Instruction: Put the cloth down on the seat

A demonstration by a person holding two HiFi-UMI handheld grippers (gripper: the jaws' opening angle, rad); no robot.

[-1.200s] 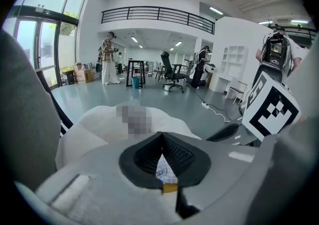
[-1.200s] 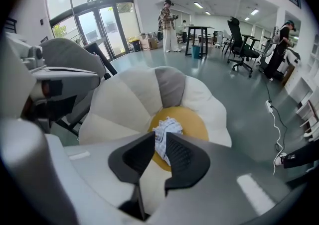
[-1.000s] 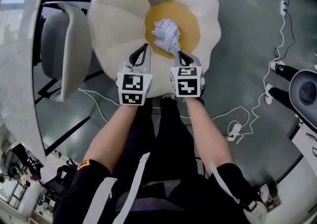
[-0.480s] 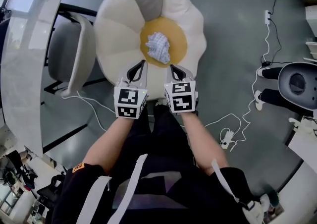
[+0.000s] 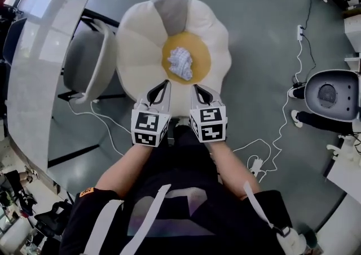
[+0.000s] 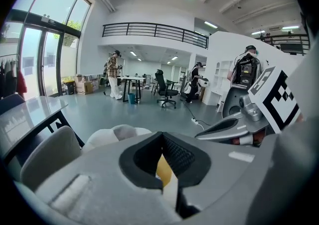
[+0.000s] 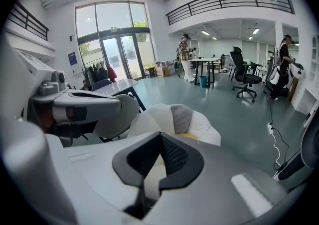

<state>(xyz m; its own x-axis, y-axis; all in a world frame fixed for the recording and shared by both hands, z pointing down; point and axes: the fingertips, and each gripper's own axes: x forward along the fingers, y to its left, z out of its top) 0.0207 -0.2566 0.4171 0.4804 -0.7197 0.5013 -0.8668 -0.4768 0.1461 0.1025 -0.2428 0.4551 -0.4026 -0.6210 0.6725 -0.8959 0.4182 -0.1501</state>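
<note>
A crumpled white-and-blue cloth (image 5: 180, 62) lies on the yellow middle of a flower-shaped cream seat (image 5: 141, 45). Both grippers hover side by side above the seat's near edge, well clear of the cloth. My left gripper (image 5: 163, 86) has its jaws closed tip to tip with nothing in them; in its own view the seat (image 6: 114, 134) shows just past the tips. My right gripper (image 5: 196, 88) is shut and empty too, and the seat (image 7: 174, 119) appears beyond its jaws. The cloth is hidden in both gripper views.
A grey chair (image 5: 90, 67) stands left of the seat by a white table (image 5: 39, 67). White cables (image 5: 276, 135) and a power strip (image 5: 255, 166) lie on the grey floor at right. A round grey device (image 5: 333, 96) sits far right. People stand far off (image 6: 114, 74).
Both grippers have risen away from the seat, and the cloth stays on the yellow centre. The right gripper, which was beside the cloth a second ago, is now apart from it.
</note>
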